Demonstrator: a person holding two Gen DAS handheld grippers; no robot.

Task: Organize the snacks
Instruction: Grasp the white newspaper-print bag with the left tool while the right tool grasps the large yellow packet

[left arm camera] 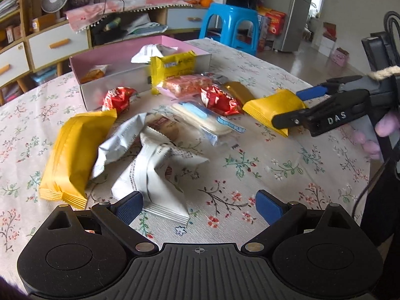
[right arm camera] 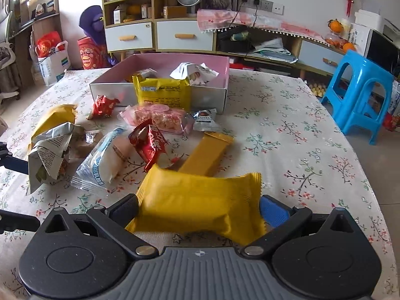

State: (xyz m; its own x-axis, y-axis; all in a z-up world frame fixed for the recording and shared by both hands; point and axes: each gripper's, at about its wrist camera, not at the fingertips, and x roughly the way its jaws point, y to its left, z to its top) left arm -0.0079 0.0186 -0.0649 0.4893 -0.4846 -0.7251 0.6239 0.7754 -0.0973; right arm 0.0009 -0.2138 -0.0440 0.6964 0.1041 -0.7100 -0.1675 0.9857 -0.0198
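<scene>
A pink-lined box (left arm camera: pixel 120 57) (right arm camera: pixel 226 75) stands at the far side of the table and holds a few snack packs. Loose packs lie in front of it: yellow, red, silver and clear ones. My right gripper (right arm camera: pixel 198 206) (left arm camera: pixel 291 105) has its fingers on both sides of a yellow pack (right arm camera: pixel 197 200) (left arm camera: pixel 273 106), touching it. My left gripper (left arm camera: pixel 198 206) is open and empty, with a silver pack (left arm camera: pixel 155 175) just ahead of its left finger. A larger yellow pack (left arm camera: pixel 72 155) lies to its left.
The table carries a floral cloth (left arm camera: pixel 262 175) (right arm camera: pixel 300 137). A blue plastic stool (right arm camera: pixel 360 92) (left arm camera: pixel 232 25) stands beyond the table's right side. Cabinets with drawers (right arm camera: pixel 160 35) line the back wall. A flat gold pack (right arm camera: pixel 207 152) lies just beyond the held one.
</scene>
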